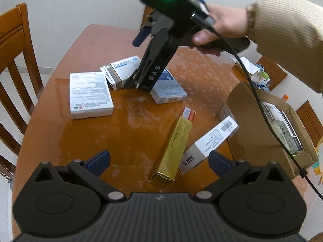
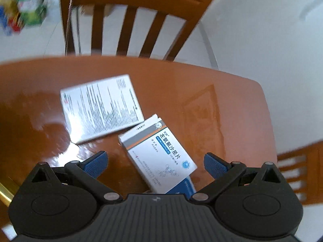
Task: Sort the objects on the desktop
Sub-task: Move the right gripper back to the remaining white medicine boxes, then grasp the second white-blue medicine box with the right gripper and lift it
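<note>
Several medicine boxes lie on the brown table [image 1: 80, 137]. My left gripper [image 1: 159, 161] is open above the near end of a gold box [image 1: 174, 147], with a white barcode box [image 1: 210, 143] beside it. A large white box [image 1: 89, 94], a small white-grey box [image 1: 123, 70] and a blue-white box [image 1: 169, 88] lie farther off. My right gripper [image 2: 154, 161] is open over the white-grey box [image 2: 159, 155], which rests on the blue box [image 2: 186, 187]; the large white box [image 2: 101, 107] lies beyond. The right gripper also shows in the left wrist view [image 1: 139, 82].
An open cardboard box [image 1: 254, 121] with several packs inside stands at the table's right. Wooden chairs stand at the left [image 1: 14, 64] and beyond the table edge [image 2: 131, 18]. A cable [image 1: 260, 104] hangs from the right gripper.
</note>
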The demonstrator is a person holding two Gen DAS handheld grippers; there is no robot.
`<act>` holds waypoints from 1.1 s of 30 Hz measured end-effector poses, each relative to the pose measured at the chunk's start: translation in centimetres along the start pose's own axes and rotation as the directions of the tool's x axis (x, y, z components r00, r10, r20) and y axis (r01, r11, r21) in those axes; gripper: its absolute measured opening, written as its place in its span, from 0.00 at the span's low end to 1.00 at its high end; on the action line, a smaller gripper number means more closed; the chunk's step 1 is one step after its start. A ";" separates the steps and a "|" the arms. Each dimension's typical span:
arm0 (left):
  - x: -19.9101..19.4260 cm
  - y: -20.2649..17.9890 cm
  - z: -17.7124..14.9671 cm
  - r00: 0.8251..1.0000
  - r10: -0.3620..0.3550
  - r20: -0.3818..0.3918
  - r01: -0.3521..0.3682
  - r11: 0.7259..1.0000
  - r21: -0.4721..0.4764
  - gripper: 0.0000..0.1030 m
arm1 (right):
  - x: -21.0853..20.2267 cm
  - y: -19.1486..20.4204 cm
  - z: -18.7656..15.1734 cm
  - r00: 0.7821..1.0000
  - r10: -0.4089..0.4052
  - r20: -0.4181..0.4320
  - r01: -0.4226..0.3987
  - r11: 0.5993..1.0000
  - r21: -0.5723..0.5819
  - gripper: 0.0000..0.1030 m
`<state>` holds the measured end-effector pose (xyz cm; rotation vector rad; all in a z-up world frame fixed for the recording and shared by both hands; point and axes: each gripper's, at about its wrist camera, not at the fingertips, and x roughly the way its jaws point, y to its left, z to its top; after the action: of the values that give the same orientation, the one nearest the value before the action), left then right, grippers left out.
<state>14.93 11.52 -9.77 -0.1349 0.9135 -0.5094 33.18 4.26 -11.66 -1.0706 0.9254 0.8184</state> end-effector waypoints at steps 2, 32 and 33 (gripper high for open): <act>0.3 0.1 0.0 1.000 -0.007 -0.009 0.007 1.000 -0.006 1.00 | 0.8 0.3 0.1 1.000 -0.005 -0.007 0.004 0.999 -0.044 1.00; 1.9 1.0 0.0 0.999 -0.005 -0.042 0.003 0.999 -0.044 1.00 | 0.8 0.2 0.4 0.976 0.171 -0.137 -0.172 0.985 0.004 0.70; 1.9 1.0 0.0 0.999 -0.004 -0.042 0.002 0.999 -0.045 1.00 | 0.8 -0.2 0.3 0.976 0.172 -0.130 -0.173 0.985 0.009 0.69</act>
<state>16.23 11.46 -11.52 -0.1663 0.9662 -0.4962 33.70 4.62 -12.24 -1.0659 1.1405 0.9001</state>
